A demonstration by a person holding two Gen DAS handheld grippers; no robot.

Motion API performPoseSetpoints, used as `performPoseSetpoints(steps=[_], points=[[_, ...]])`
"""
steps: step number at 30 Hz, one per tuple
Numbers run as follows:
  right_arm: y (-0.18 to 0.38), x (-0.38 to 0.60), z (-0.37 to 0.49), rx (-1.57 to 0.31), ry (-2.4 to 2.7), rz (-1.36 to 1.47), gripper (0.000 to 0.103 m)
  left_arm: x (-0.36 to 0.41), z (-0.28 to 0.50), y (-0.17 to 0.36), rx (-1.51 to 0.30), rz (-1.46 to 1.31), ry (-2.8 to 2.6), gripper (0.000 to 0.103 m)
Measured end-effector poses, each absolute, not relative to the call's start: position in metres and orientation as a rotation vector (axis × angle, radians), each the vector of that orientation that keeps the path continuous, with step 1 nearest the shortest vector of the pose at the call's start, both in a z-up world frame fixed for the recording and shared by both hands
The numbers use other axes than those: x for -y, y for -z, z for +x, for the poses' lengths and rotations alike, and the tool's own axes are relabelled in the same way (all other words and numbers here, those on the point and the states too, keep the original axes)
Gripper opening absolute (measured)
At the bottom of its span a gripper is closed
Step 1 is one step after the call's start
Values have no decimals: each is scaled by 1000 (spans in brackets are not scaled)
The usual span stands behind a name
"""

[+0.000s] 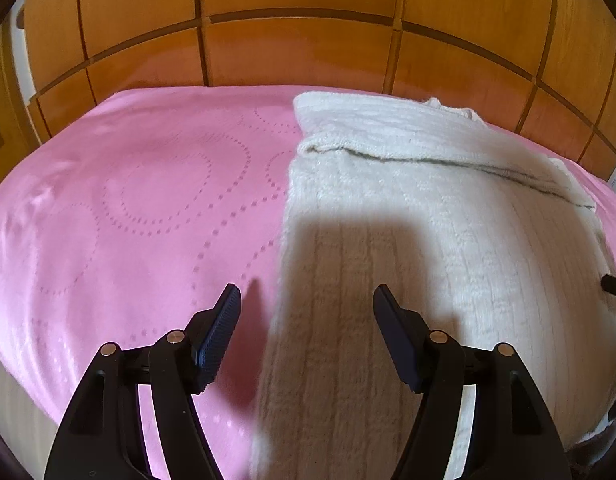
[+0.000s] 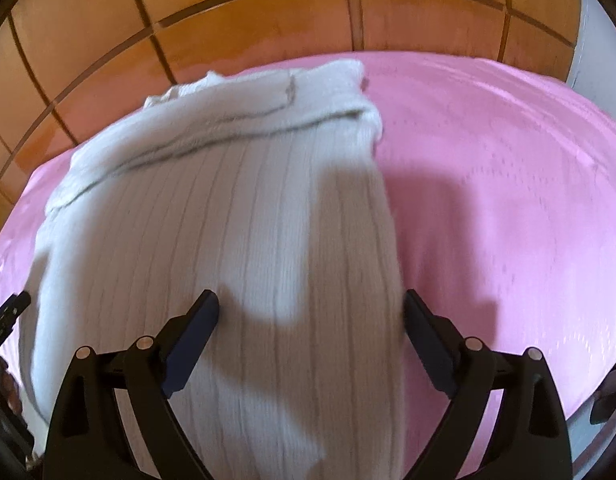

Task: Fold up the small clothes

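Observation:
A white ribbed knit garment [image 1: 448, 208] lies flat on a pink blanket [image 1: 127, 200], its far part folded over itself. My left gripper [image 1: 306, 294] is open and empty, hovering over the garment's near left edge. In the right wrist view the same garment [image 2: 235, 208] fills the middle. My right gripper [image 2: 311, 300] is open and empty, straddling the garment's near right edge. The tip of the other gripper [image 2: 9, 314] shows at the far left.
The pink blanket [image 2: 508, 200] covers a bed. A wooden panelled headboard [image 1: 299, 52] stands behind the bed. The right gripper's tip [image 1: 614, 286] pokes in at the right edge of the left wrist view.

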State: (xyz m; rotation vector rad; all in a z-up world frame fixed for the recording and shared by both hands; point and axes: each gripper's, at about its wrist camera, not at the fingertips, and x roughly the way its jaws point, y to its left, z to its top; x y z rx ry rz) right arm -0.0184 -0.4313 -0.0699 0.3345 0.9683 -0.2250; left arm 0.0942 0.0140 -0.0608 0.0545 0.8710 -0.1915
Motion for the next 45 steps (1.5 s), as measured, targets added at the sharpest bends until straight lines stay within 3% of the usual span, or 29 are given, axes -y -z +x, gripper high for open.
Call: performPoseSetpoints(steps=[4, 6, 8, 12, 14, 15, 16, 17, 26, 36, 38, 39, 40, 41, 42, 43, 44, 45], points=[[68, 424, -41, -1002, 166, 341, 91, -25, 77, 67, -898, 58, 202, 68], [69, 419, -55, -1036, 129, 346, 87, -32, 67, 71, -931, 57, 226, 68], [70, 414, -71, -1073, 88, 355, 75, -38, 55, 72, -954, 35, 266, 65], [76, 404, -99, -1185, -32, 423, 55, -52, 26, 72, -1018, -3, 371, 47], [83, 399, -105, -1230, -70, 447, 31, -53, 17, 74, -1053, -20, 416, 34], [85, 397, -107, -1243, -79, 454, 21, -53, 14, 74, -1065, -25, 434, 22], [87, 396, -107, -1252, -102, 482, 14, -53, 10, 73, -1075, -28, 472, 12], [84, 395, -106, -1239, -117, 494, 13, -53, 9, 71, -1074, -32, 488, 6], [14, 420, -55, -911, -261, 718, 12, -72, 58, 29, -1003, -389, 632, 5], [43, 476, 22, -898, -28, 831, 13, -50, 172, 33, -1059, -540, 501, 5], [44, 493, 23, -883, 1, 849, 23, -51, 189, 35, -1067, -569, 478, 5], [45, 498, 24, -874, -2, 875, 32, -53, 196, 35, -1072, -581, 445, 12], [45, 502, 25, -863, -13, 892, 48, -54, 199, 34, -1070, -582, 432, 25], [43, 504, 21, -843, -14, 894, 54, -57, 199, 32, -1051, -571, 408, 33], [37, 506, 16, -821, -2, 873, 59, -61, 197, 28, -1023, -550, 379, 50], [34, 508, 12, -808, -2, 863, 71, -66, 196, 27, -1003, -540, 366, 57], [30, 510, 7, -800, -9, 863, 80, -69, 193, 26, -990, -533, 364, 57], [28, 512, 0, -790, -10, 861, 81, -72, 192, 27, -986, -520, 373, 57]])
